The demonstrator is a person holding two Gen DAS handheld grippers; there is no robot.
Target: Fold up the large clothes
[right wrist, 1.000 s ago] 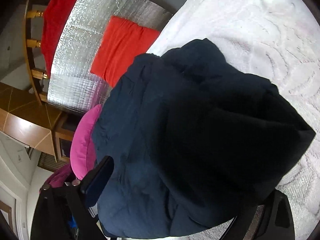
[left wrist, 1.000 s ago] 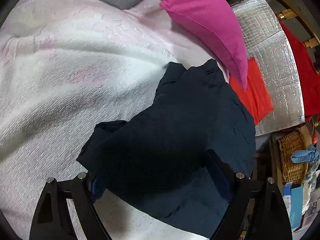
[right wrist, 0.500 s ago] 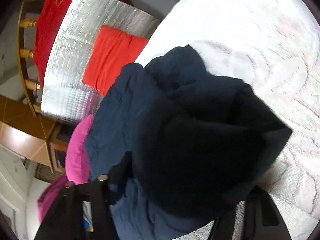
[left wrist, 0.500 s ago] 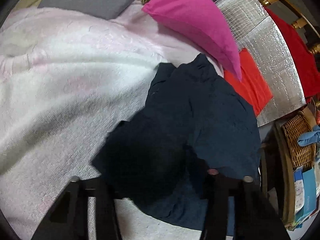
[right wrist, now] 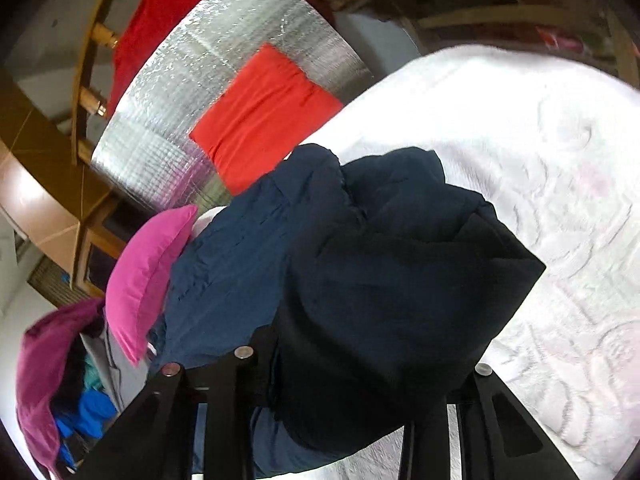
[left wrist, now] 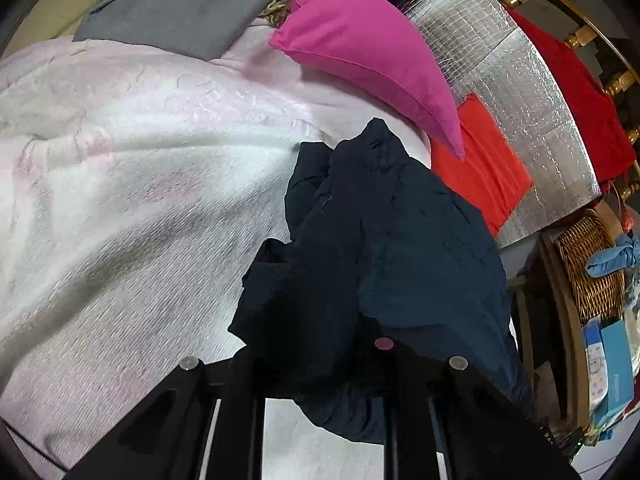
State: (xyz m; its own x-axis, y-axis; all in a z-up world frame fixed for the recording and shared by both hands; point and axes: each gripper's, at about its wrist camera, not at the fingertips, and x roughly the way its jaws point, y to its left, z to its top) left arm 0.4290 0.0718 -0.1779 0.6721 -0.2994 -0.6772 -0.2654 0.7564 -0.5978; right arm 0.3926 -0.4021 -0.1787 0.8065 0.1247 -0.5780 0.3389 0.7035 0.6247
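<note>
Both grippers point forward and slanting down. The left gripper [left wrist: 320, 364] has just been closing its jaws, and they now stand narrow, pinched on a bunched fold of the dark garment [left wrist: 384, 248]. The right gripper [right wrist: 360, 380] has also just been closing, its jaws a little wider apart, clamped on a thicker bundle of the same cloth.

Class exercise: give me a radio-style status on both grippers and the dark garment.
Left gripper just closed, pinching navy garment. Right gripper just closed on a thick bunch of it. Garment crumpled on white blanket. Pink pillow close by, not blocking.
</note>
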